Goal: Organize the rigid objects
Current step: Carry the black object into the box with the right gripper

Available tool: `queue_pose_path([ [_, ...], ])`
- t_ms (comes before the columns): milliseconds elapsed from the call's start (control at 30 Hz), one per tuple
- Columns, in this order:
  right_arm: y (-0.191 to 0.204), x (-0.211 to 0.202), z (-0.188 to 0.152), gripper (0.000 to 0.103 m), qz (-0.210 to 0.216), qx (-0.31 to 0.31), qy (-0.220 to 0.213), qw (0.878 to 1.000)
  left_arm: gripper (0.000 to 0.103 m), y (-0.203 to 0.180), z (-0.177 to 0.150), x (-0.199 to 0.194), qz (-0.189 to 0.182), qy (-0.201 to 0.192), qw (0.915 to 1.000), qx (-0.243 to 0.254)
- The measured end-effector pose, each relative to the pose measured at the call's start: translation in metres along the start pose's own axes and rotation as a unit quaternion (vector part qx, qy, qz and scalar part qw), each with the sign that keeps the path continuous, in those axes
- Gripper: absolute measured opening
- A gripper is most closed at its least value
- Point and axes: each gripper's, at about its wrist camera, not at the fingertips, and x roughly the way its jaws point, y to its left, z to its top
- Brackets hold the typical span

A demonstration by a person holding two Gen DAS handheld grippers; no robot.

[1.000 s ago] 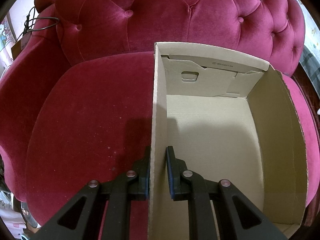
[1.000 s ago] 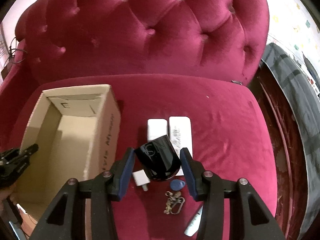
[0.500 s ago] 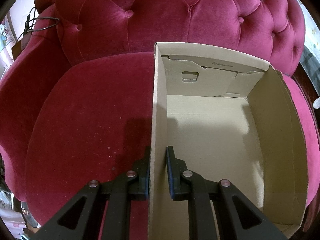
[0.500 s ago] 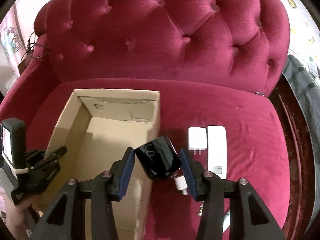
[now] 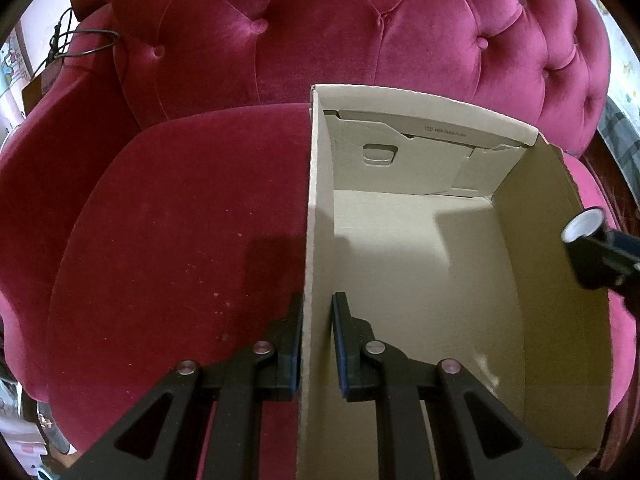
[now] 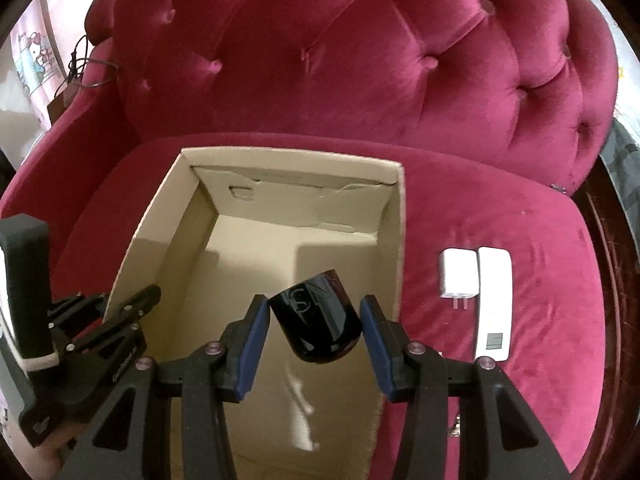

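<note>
Inspection finds one open brown cardboard box [image 6: 288, 240] standing on one crimson tufted velvet armchair [image 6: 360, 60]. We note the left tongs [image 5: 316, 340] clenched on the box's left wall, one pad on each face of the cardboard. The right tongs [image 6: 314, 334] grasp one glossy black rounded container [image 6: 316, 324] bearing pale lettering, held tilted above the box's open interior, touching nothing below. We count two white items on the seat cushion right of the box: one white plug adapter [image 6: 458, 276] with two prongs and, just beside it, one long white rectangular device [image 6: 494, 304]. The box floor shows bare cardboard.
</note>
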Motion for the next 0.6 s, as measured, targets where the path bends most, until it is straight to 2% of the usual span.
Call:
queue_pose_path([
  [600,0.030,0.069,-0.003,0.050,-0.001,-0.009,0.071,0.997,0.015,0.007,-0.001,0.001,-0.011,0.001,0.9998,-0.017],
])
